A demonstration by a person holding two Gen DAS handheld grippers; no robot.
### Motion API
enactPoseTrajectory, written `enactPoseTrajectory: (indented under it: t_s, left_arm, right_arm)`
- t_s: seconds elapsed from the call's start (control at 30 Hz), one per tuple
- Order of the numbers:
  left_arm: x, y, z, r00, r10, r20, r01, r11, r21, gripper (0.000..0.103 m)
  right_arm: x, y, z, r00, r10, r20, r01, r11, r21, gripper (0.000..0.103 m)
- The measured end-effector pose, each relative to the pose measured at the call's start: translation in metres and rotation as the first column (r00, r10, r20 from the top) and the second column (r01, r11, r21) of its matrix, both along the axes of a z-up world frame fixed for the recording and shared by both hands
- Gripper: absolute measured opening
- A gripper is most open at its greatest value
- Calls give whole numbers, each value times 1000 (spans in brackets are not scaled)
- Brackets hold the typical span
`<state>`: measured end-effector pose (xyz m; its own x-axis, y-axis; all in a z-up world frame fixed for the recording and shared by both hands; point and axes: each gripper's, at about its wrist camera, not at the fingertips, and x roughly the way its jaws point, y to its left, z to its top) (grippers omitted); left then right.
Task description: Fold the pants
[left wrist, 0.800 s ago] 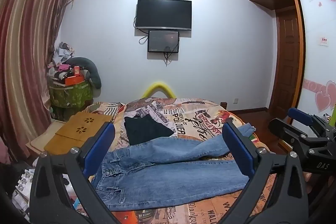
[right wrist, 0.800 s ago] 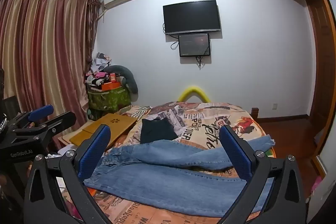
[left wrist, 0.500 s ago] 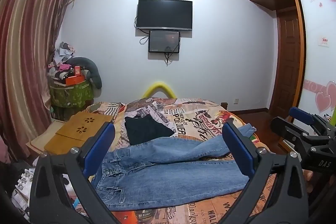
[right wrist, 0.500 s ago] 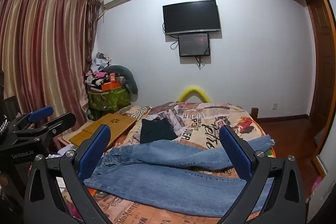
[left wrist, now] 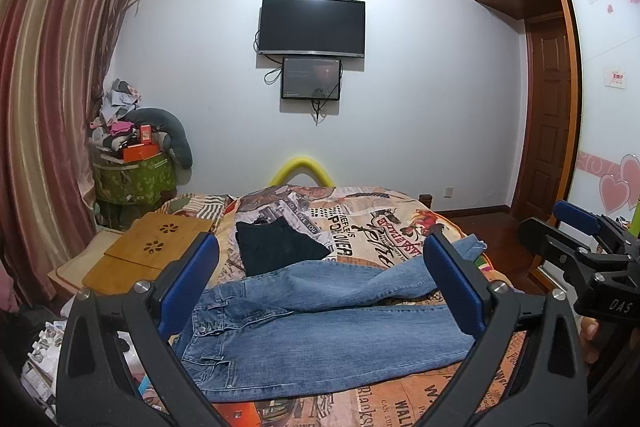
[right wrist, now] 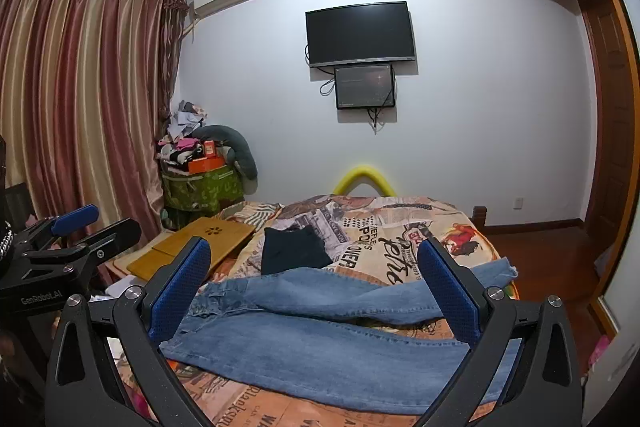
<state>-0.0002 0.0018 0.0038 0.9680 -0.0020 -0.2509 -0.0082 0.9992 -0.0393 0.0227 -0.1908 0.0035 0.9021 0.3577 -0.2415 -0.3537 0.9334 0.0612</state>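
— Across the near half of the bed (left wrist: 384, 223), what are the jeans (left wrist: 320, 331) doing?

— They are lying spread out on the patterned cover, waistband toward the left, both legs running off to the right. The far leg is slanting away, its cuff (right wrist: 498, 269) reaching the bed's right edge; the near leg is lying flatter and closer. No crease or fold is showing anywhere, so I am judging the task as not yet begun: every fold is waiting to be made.

— And the grippers?

— The left gripper (left wrist: 320, 287) is hovering above the jeans with its jaws standing wide apart, holding nothing. The right gripper (right wrist: 314, 285) is doing the same, jaws spread, touching no cloth. Each is appearing at the edge of the other's view, so they are sitting side by side.

— Anything else nearby?

— A dark garment (left wrist: 276, 247) is lying just beyond the jeans, and a wooden lap desk (left wrist: 154, 243) is resting off the bed's left side. Neither is blocking the legs.

— What is left, then?

— Probably laying one leg over the other, then doubling the length.
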Motion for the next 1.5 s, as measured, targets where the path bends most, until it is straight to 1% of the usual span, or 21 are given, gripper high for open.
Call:
enactPoseTrajectory:
  t_s: [1.5]
  left_arm:
    - [1, -1, -6, 1000, -3, 1, 3, 1000, 2, 103]
  right_arm:
    - [-1, 2, 0, 1000, -2, -6, 2, 1000, -4, 103]
